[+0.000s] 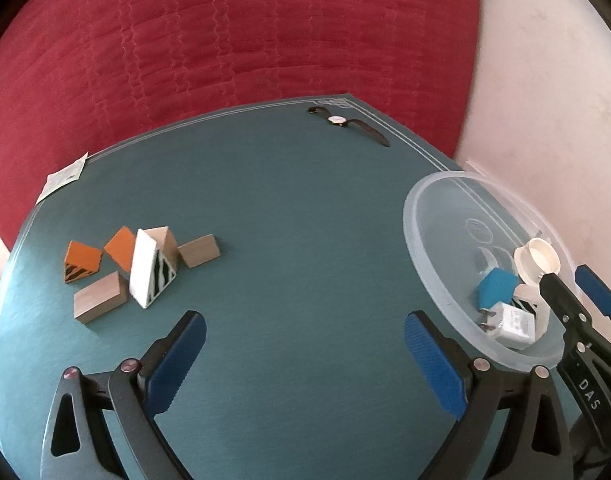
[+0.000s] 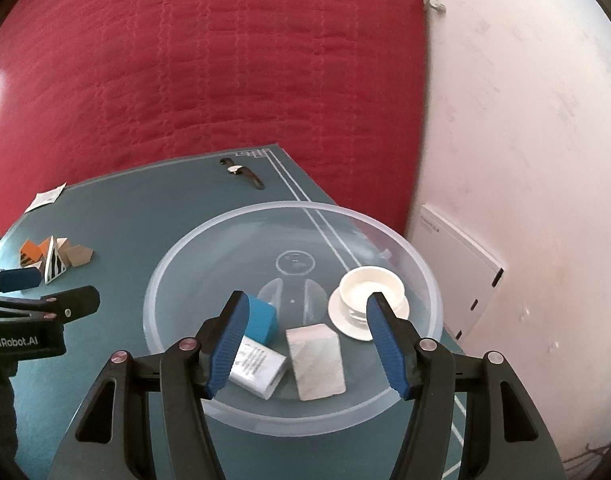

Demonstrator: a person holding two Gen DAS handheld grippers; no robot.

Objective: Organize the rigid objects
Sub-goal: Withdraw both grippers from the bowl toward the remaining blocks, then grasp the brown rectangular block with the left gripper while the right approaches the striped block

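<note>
My right gripper (image 2: 307, 336) hangs over the bowl (image 2: 427, 280), jaws apart and empty; left gripper (image 1: 305, 356) likewise apart. Next (I judge): fetch the blocks (image 1: 145, 268) waiting on the surface (image 1: 305, 220).

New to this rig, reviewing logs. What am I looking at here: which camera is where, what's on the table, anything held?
No robot: a person holds one two-finger claw in each hand, each with a fisheye camera looking along its fingers.

Left view: the left claw hangs open and empty over a teal mat. Wooden blocks lie to its left, a wristwatch at the far edge.

Right view: the right claw, also open and empty, hovers over a clear plastic bowl. Inside are a blue cube, a white charger, a pale block and a white cap.
</note>
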